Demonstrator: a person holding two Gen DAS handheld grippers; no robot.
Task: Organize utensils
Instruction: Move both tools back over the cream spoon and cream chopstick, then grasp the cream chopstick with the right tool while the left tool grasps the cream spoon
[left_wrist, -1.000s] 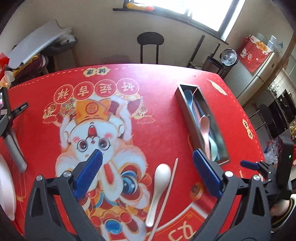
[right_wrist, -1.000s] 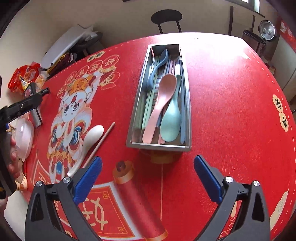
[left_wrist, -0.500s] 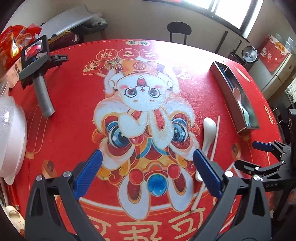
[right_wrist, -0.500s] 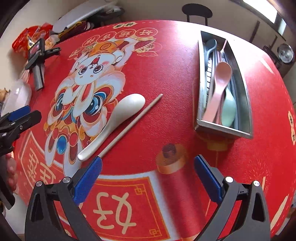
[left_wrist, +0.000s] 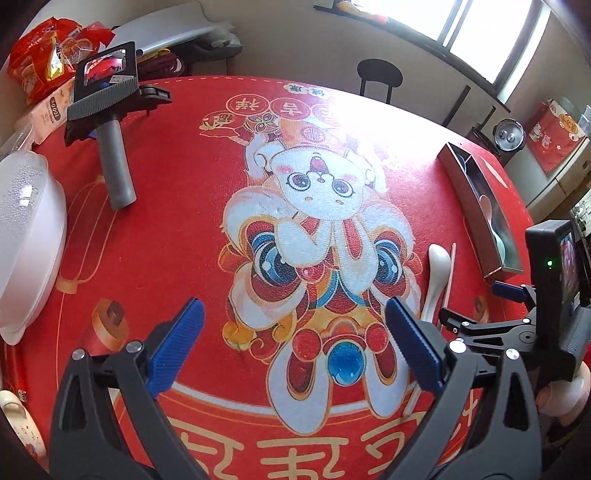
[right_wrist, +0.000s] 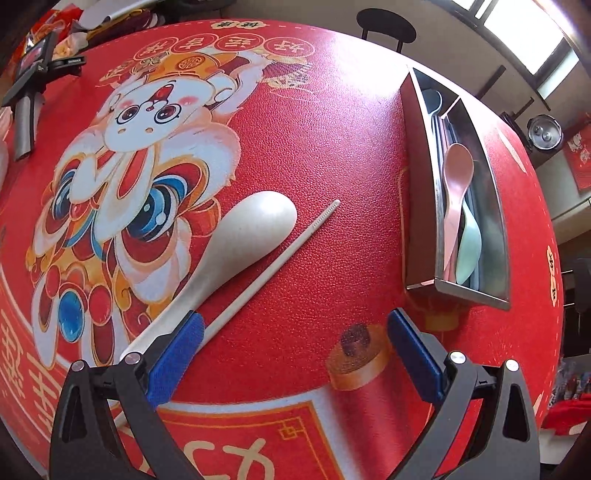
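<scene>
A cream spoon (right_wrist: 236, 251) and a single cream chopstick (right_wrist: 273, 264) lie side by side on the red printed tablecloth; both also show in the left wrist view, the spoon (left_wrist: 437, 271) and the chopstick (left_wrist: 448, 275). A metal utensil tray (right_wrist: 419, 192) to their right holds a pink spoon (right_wrist: 455, 184), a green spoon (right_wrist: 468, 247) and other utensils. My right gripper (right_wrist: 295, 350) is open and empty, its left finger just over the spoon's handle end. My left gripper (left_wrist: 293, 343) is open and empty above the cloth's rabbit print. The right gripper also shows in the left wrist view (left_wrist: 476, 306).
A spare gripper with a grey handle (left_wrist: 110, 110) lies at the far left. A white lidded bowl (left_wrist: 26, 236) sits at the left edge, snack packets (left_wrist: 51, 62) behind it. A black chair (left_wrist: 378, 75) stands beyond the table. The tray also shows in the left wrist view (left_wrist: 469, 203).
My right gripper has swung left and down from the tray to the cream spoon and chopstick. My left gripper has swung left and pulled back, away from the spoon.
</scene>
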